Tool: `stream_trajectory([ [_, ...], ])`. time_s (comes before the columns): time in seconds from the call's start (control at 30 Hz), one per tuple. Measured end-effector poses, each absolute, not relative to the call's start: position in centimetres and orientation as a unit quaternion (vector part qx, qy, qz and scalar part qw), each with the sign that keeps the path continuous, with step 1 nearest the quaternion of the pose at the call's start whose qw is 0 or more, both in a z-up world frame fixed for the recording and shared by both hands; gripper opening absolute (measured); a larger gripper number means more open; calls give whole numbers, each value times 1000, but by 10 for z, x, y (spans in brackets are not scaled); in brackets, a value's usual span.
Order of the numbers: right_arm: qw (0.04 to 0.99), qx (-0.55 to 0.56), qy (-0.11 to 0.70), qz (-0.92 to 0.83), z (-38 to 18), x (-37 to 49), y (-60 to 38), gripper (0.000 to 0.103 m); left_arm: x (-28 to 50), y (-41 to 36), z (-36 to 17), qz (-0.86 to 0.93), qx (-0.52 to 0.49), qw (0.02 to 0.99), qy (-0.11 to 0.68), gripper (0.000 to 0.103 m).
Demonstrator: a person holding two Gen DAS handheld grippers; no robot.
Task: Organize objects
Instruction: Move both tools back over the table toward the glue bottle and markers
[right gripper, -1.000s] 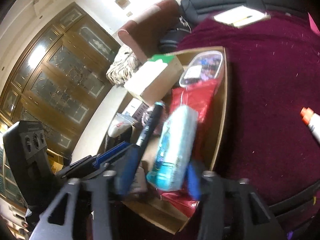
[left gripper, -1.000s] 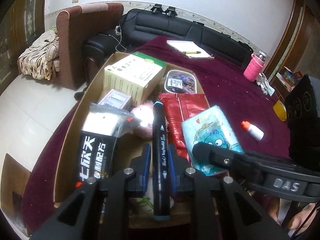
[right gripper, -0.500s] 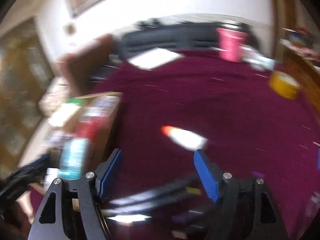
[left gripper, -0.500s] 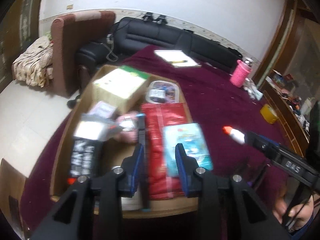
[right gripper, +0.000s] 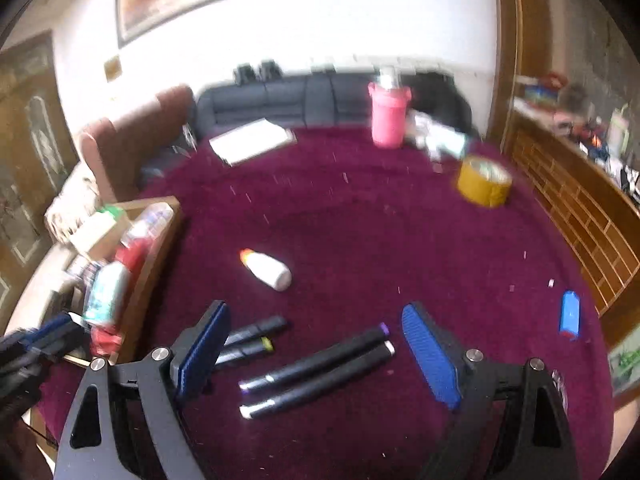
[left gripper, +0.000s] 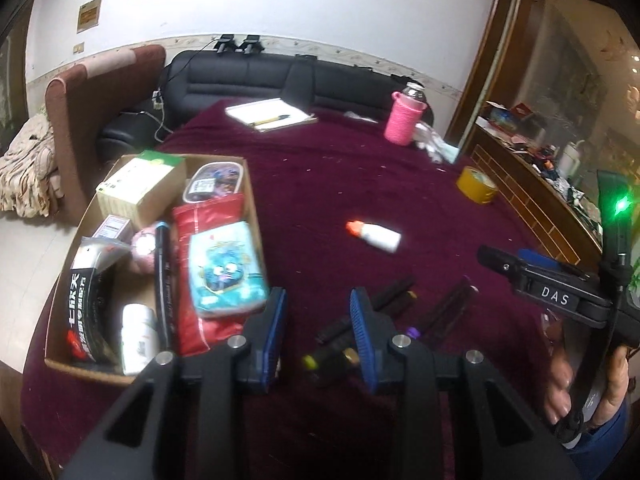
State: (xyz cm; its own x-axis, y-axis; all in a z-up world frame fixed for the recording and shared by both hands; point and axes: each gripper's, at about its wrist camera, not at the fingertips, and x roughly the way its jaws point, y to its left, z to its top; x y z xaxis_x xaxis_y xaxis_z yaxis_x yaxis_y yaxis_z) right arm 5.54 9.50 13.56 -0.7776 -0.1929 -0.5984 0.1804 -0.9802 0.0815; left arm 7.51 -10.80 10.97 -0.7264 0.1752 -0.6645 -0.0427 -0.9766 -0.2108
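My tongs over the markers on the worktop

My right tongs (right gripper: 316, 344) are opening, empty, above two black markers (right gripper: 316, 376); the glue bottle (right gripper: 267, 270), somewhat blurred, lies at 11 o'clock. Left tongs (left gripper: 318, 332) part-open, empty.

Right wrist view motion-blurred; box (right gripper: 158, 240) contents smeared, unreadable. Markers (left gripper: 340, 332) partly hidden behind left jaws.

Table (right gripper: 360, 220) covered w/ matt maroon cloth, velvety nap, specked w/ lint. Box (left gripper: 252, 208) made of plain brown cardboard. Red pouch (left gripper: 208, 220) and blue packet (left gripper: 224, 268) wrapped in glossy plastic film. Markers (right gripper: 316, 364) seen as smooth black plastic. Small bottle (right gripper: 268, 270) of smooth white plastic. Sofa (left gripper: 256, 76) upholstered in black leather-like material, slight sheen.
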Motion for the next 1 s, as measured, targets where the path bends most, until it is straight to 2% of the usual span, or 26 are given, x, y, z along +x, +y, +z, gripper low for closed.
stream_trajectory([
  [0.1,120,288,-48,-949,149,70,108,91,85,-97,115,927,-360,66,-81,32],
  [0.23,128,306,-67,-941,149,77,119,91,96,-83,123,929,-353,78,-73,32],
  [0.4,116,330,-64,-935,131,85,127,91,109,-74,132,934,-340,89,-67,42],
  [0.63,138,372,-110,-911,111,79,140,90,112,-58,128,931,-349,94,-46,42],
  [1.0,120,402,-120,-900,89,53,150,90,86,-42,108,918,-378,112,-40,42],
])
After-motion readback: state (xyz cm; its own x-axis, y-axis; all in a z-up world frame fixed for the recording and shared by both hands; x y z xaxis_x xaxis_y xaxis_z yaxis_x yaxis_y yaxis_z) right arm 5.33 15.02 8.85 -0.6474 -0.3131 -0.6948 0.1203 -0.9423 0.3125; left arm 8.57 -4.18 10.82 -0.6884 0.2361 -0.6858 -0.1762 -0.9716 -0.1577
